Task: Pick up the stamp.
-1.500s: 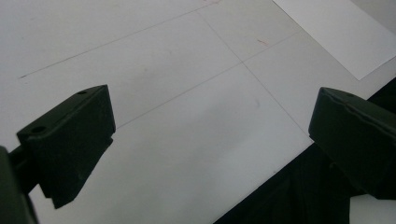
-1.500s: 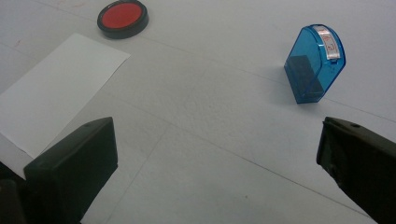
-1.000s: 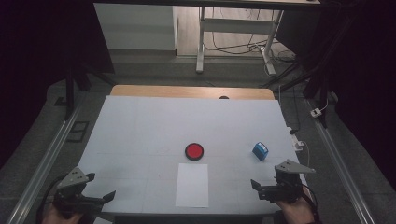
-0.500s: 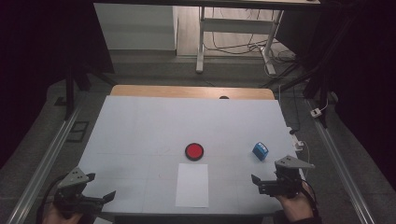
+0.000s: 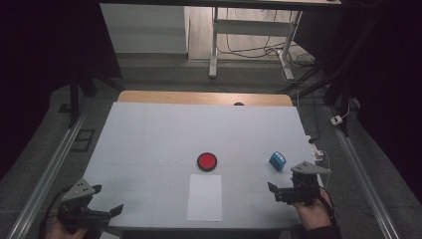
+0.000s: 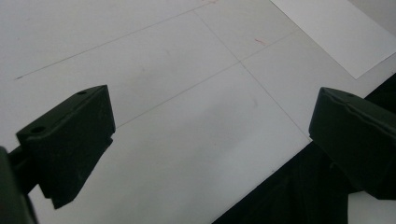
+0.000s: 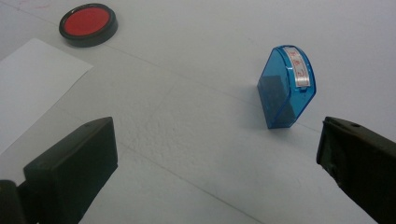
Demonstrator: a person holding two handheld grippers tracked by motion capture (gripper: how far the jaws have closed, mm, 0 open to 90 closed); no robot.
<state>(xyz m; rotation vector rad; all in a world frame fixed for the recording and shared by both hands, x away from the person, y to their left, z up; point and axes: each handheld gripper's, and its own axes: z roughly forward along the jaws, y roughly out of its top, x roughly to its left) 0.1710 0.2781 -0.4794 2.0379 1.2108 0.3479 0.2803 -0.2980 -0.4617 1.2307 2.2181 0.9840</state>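
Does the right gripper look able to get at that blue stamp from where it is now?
Probably yes: the right gripper is open, and bare table lies between it and the blue stamp.

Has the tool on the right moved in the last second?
Yes. The right tool has shifted up the table toward the blue stamp, judging against the white paper sheet, which stayed put.

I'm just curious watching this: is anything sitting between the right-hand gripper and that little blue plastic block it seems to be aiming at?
Nothing visible. The right gripper has its jaws wide apart, and only bare white table lies between it and the small blue plastic block. The round red pad and white paper sheet lie off to one side.
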